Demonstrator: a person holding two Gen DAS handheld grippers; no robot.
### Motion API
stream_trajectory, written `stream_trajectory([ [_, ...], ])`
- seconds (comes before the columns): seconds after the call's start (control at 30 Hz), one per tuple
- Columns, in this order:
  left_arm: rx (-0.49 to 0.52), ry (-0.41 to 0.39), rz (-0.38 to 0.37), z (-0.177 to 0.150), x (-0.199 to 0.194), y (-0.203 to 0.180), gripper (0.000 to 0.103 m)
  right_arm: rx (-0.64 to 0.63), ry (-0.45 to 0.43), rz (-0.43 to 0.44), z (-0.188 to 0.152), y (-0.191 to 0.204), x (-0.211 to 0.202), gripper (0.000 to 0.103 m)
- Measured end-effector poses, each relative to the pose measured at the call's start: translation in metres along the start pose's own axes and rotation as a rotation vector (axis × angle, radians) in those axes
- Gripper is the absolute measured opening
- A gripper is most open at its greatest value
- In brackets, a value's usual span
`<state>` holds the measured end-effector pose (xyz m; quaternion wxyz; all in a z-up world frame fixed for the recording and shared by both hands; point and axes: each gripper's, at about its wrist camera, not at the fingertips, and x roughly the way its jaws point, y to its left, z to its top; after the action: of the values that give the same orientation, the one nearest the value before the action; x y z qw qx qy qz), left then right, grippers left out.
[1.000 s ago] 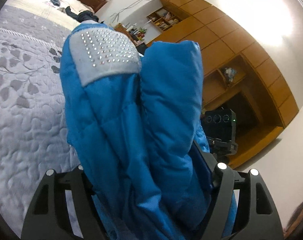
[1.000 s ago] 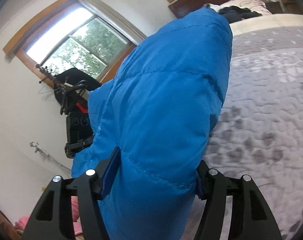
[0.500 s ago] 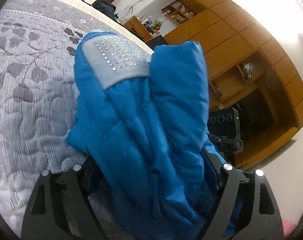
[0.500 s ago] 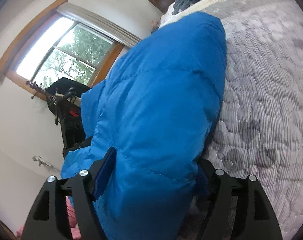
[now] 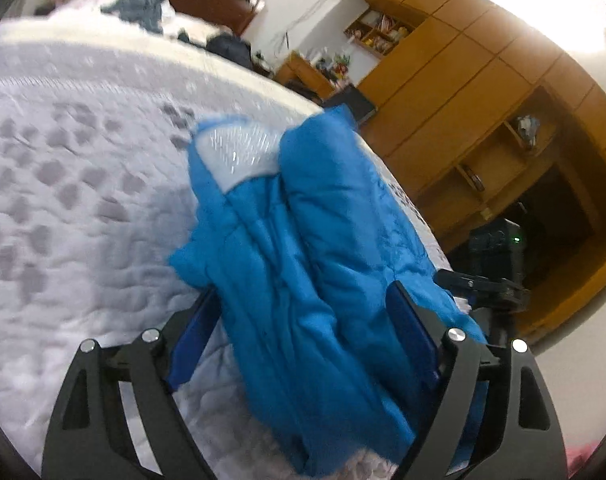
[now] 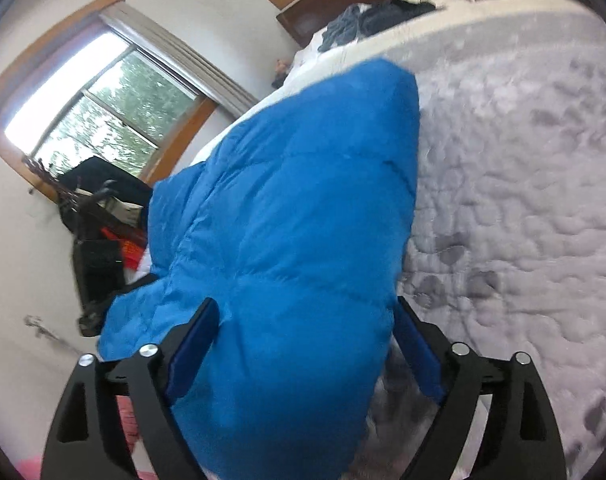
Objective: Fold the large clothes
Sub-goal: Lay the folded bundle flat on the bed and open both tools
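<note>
left gripper [image 5: 303,320]: fingers lying apart, jacket [image 5: 303,248] bunching between | right gripper [image 6: 303,332]: likewise spread, jacket hiding any contact | bedspread [image 5: 71,200] blurring

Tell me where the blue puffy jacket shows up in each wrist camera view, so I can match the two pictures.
Left wrist: the blue jacket fills the centre, running up from between the fingers to a grey studded patch.
Right wrist: the blue jacket fills the centre and left, between the fingers.
Shared landmark: the grey quilted bedspread, and the dark clothes pile at its far end.
</note>
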<state>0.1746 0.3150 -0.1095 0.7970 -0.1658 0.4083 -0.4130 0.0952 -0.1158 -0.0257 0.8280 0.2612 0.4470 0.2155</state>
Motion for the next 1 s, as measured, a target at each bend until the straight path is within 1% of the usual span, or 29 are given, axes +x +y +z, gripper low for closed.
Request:
stream_trajectory([
  [0.07,0.037,-0.052,0.028,-0.002,-0.021,-0.01,0.082,-0.014,-0.005,-0.019,-0.006,0.005,-0.007,0.09],
  [0.17,0.09,-0.127,0.046,-0.007,-0.049,-0.032,0.082,-0.015,0.002,-0.023,-0.016,0.011,-0.015,0.09],
  [0.2,0.107,-0.15,0.044,-0.009,-0.058,-0.043,0.083,-0.015,0.002,-0.027,-0.02,0.013,-0.017,0.09],
  [0.27,0.142,-0.17,0.017,-0.011,-0.066,-0.063,0.085,-0.021,0.006,-0.041,-0.025,0.018,-0.019,0.09],
  [0.37,0.194,-0.149,0.082,-0.013,-0.06,-0.09,0.085,-0.035,0.001,-0.069,-0.033,0.028,-0.022,0.09],
  [0.43,0.197,-0.104,0.116,-0.017,-0.049,-0.096,0.085,-0.047,-0.001,-0.082,-0.038,0.031,-0.025,0.09],
  [0.5,0.183,-0.064,0.143,-0.018,-0.037,-0.094,0.085,-0.049,0.001,-0.082,-0.04,0.034,-0.027,0.091],
  [0.6,0.146,-0.017,0.195,-0.029,-0.031,-0.079,0.084,-0.05,0.005,-0.079,-0.043,0.035,-0.027,0.091],
  [0.73,0.08,0.053,0.21,-0.039,-0.016,-0.053,0.084,-0.054,0.01,-0.082,-0.044,0.037,-0.025,0.091],
  [0.83,0.05,0.091,0.212,-0.045,-0.005,-0.037,0.085,-0.056,0.012,-0.091,-0.047,0.038,-0.022,0.091],
  [0.87,0.029,0.098,0.202,-0.046,-0.002,-0.031,0.086,-0.056,0.014,-0.094,-0.048,0.039,-0.021,0.091],
  [0.93,-0.04,0.115,0.159,-0.049,0.0,-0.019,0.086,-0.057,0.015,-0.099,-0.051,0.039,-0.021,0.091],
  [1.0,-0.057,0.101,0.153,-0.05,-0.006,-0.019,0.086,-0.061,0.012,-0.112,-0.053,0.041,-0.024,0.091],
])
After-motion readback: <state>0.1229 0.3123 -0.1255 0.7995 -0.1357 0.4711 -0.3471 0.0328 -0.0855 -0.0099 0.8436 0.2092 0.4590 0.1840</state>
